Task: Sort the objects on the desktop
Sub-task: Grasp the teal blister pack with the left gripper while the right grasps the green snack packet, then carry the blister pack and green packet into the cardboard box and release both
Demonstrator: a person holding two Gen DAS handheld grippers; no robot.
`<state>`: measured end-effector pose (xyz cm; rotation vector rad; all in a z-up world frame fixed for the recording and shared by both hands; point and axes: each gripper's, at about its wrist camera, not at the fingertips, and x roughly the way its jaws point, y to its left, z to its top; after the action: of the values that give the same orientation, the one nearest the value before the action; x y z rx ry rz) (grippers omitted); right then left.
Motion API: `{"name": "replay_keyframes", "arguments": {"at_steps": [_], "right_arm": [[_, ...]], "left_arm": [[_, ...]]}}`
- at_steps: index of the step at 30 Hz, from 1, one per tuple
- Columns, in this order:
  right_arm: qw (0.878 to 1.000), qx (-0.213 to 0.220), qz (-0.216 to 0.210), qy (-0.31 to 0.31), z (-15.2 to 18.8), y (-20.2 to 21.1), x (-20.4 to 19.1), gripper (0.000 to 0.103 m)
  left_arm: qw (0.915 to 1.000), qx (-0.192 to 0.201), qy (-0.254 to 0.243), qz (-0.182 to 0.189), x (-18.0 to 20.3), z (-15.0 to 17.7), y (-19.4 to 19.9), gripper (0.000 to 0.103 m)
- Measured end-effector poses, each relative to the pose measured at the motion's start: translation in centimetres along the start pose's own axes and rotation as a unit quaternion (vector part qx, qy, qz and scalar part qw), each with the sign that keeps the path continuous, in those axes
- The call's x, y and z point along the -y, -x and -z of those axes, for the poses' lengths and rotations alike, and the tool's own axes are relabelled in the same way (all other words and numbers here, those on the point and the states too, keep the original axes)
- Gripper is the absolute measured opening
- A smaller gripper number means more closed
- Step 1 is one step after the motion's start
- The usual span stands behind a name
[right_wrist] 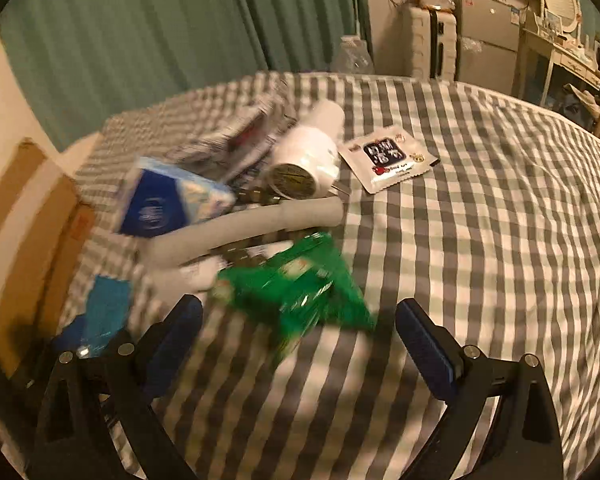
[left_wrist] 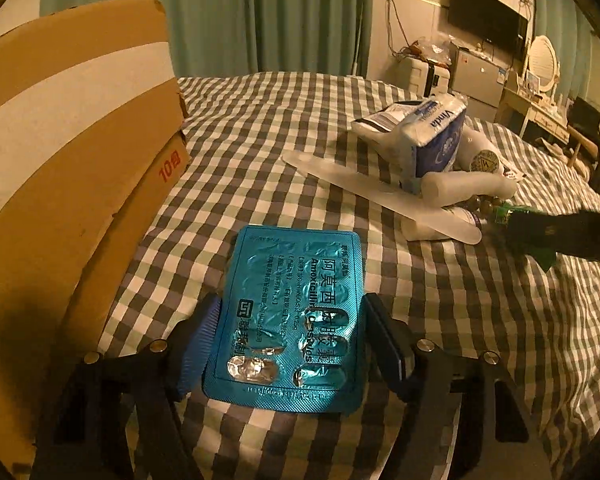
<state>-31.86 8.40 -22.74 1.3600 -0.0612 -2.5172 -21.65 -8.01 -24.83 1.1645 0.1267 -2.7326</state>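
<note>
Left hand-held gripper (left_wrist: 290,344), low centre of the left wrist view: jaws part-way in, straddling a blue amoxicillin blister pack (left_wrist: 292,320). Both pads sat at the pack's long edges; I can't tell whether they pressed yet. The pack looked tilted, near end off the cloth, so probably a pinch across the width to lift it flat.

Right hand-held gripper (right_wrist: 298,336), low centre of the right wrist view: jaws wide, nothing gripped. A green foil sachet (right_wrist: 300,288) lay just ahead, between the finger lines, not touched. View motion-blurred. My read: lining up on the sachet as next pick.

Rest of the pile, upper right in the left view: Vinda tissue pack (left_wrist: 436,140), white bottle (left_wrist: 484,156), frosted plastic strip (left_wrist: 380,196) lying under the heap. A white sachet (right_wrist: 388,158) sat apart, above centre in the right view.

Cardboard box (left_wrist: 72,152), left edge of the left view, close by the blister pack, so likely the sort target.

Surface was a bed with a grey-white checked sheet (right_wrist: 480,240), soft, so things would sink and tilt. Green curtains (left_wrist: 220,12) behind; wall TV (left_wrist: 488,20) and vanity mirror (left_wrist: 544,60) upper right. Dim warm light.
</note>
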Motion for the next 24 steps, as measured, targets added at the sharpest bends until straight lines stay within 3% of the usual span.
{"name": "replay_keyframes", "arguments": {"at_steps": [2, 5, 11, 15, 20, 24], "right_arm": [[1.000, -0.004, 0.012, 0.003, 0.3, 0.2, 0.0, 0.048], [1.000, -0.005, 0.004, 0.017, 1.8, 1.6, 0.0, 0.037], [1.000, 0.007, -0.007, -0.009, 7.9, 6.0, 1.0, 0.037], [1.000, -0.013, -0.006, -0.004, 11.1, 7.6, 0.6, 0.036], [1.000, 0.003, -0.021, -0.002, 12.2, 11.9, -0.4, 0.036], [0.998, 0.031, -0.042, 0.025, 10.7, 14.9, -3.3, 0.037]], "left_arm": [[1.0000, 0.001, 0.006, 0.004, -0.5, -0.1, 0.0, 0.072], [0.9999, 0.007, 0.014, 0.006, -0.8, -0.1, 0.2, 0.072], [0.9985, 0.001, 0.045, 0.031, -1.1, 0.4, 1.4, 0.072], [0.9994, 0.006, 0.015, 0.029, 0.4, 1.1, 3.8, 0.071], [0.9990, 0.024, 0.017, 0.034, 1.3, 0.6, 8.3, 0.072], [0.9928, 0.062, 0.075, 0.070, -1.4, -2.1, 14.1, 0.072]]}}
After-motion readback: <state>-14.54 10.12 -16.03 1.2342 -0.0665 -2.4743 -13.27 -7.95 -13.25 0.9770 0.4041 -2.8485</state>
